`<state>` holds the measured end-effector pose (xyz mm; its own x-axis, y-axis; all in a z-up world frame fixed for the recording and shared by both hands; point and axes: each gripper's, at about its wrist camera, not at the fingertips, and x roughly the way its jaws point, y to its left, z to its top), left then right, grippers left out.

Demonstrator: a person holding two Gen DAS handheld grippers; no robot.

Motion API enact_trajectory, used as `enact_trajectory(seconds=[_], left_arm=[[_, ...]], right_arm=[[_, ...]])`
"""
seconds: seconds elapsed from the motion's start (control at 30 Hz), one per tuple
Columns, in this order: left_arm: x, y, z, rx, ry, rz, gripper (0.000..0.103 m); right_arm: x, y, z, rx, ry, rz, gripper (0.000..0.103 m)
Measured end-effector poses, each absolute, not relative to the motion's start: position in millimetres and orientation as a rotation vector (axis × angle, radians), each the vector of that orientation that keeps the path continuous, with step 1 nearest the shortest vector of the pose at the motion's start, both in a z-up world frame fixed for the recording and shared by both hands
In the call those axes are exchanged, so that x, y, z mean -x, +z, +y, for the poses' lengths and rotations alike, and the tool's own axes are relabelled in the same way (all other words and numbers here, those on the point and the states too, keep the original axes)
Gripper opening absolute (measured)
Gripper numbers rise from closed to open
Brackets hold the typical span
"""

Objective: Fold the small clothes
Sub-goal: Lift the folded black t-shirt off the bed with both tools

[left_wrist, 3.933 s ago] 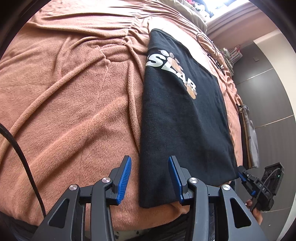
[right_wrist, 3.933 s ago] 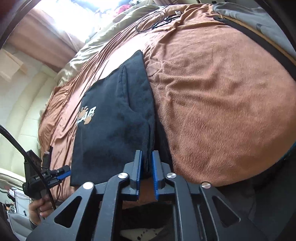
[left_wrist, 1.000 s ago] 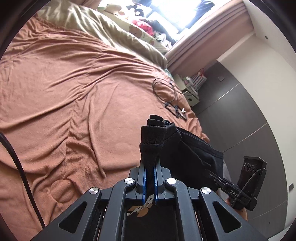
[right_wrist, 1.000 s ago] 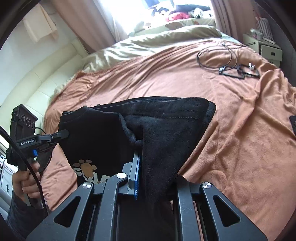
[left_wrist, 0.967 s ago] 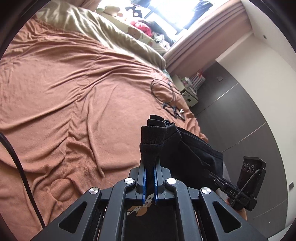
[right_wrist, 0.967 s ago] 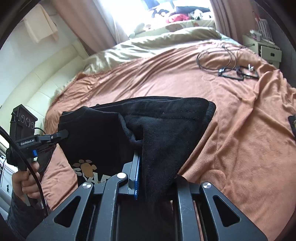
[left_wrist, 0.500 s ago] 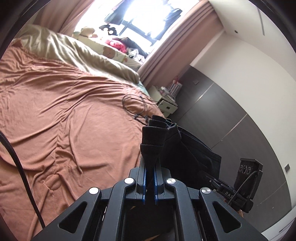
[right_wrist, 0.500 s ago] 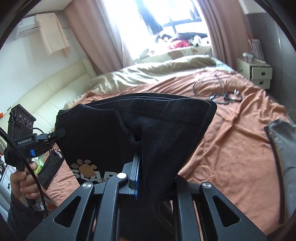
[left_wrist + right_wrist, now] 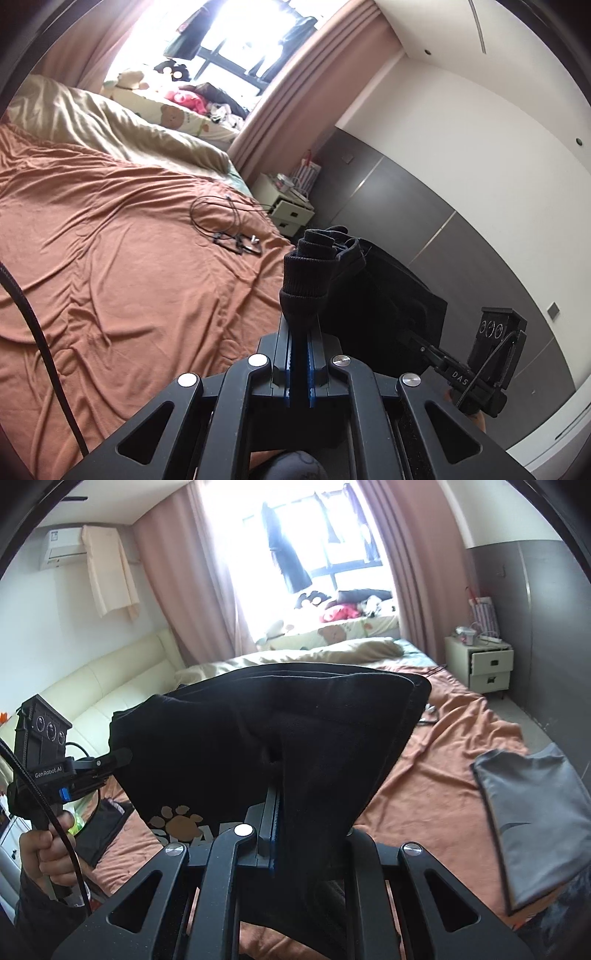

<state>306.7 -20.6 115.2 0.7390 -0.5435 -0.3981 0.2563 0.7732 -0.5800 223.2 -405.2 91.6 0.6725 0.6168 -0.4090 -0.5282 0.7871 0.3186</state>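
Most of both views is taken by a wide bed (image 9: 110,266) under a rumpled rust-brown blanket, which fills the left and centre of the left wrist view and the lower right of the right wrist view. Behind it, at top centre, a bright window (image 9: 321,542) stands between pink curtains (image 9: 192,576), with a beige duvet (image 9: 110,129) and bear-print pillows heaped below it. Grey wardrobe panels (image 9: 406,206) run along the right side of the left wrist view under a white wall. A cream padded headboard (image 9: 96,686) lines the left of the right wrist view, with an air conditioner (image 9: 61,548) at upper left. A small white nightstand (image 9: 480,664) sits at the right by the curtain.

The black shirt (image 9: 258,738), printed with paw marks, hangs in the air above the bed, stretched between the two tools in the middle of the frame. A folded grey garment (image 9: 535,819) lies on the blanket at lower right. A coiled black cable (image 9: 221,218) rests on the blanket at centre.

The left gripper (image 9: 300,369) is clenched on a bunched ribbed edge of the shirt. The right gripper (image 9: 275,834) is clamped on another edge, cloth draping over its fingers.
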Motion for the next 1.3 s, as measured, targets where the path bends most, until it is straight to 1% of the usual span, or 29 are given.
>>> enact_trajectory(seconds=[0.4,0.83,1.1,1.3], left_arm=[[-325,150,-107,0.442,-0.602,0.596,0.006],[-371,179,-223,0.376,-0.796,0.605,0.006],[-397,182,-287,0.352,-0.908,0.626,0.006],[-416,172,-328,0.348,-0.986,0.660,0.006]], right_arm=[[-201,95,-482,-0.199,0.543,0.471,0.009],[-200,122,-543,-0.179,0.364,0.390,0.009],[-202,124,-557,-0.169,0.264,0.368,0.009],[-204,115,-553,-0.179,0.191,0.380,0.009]])
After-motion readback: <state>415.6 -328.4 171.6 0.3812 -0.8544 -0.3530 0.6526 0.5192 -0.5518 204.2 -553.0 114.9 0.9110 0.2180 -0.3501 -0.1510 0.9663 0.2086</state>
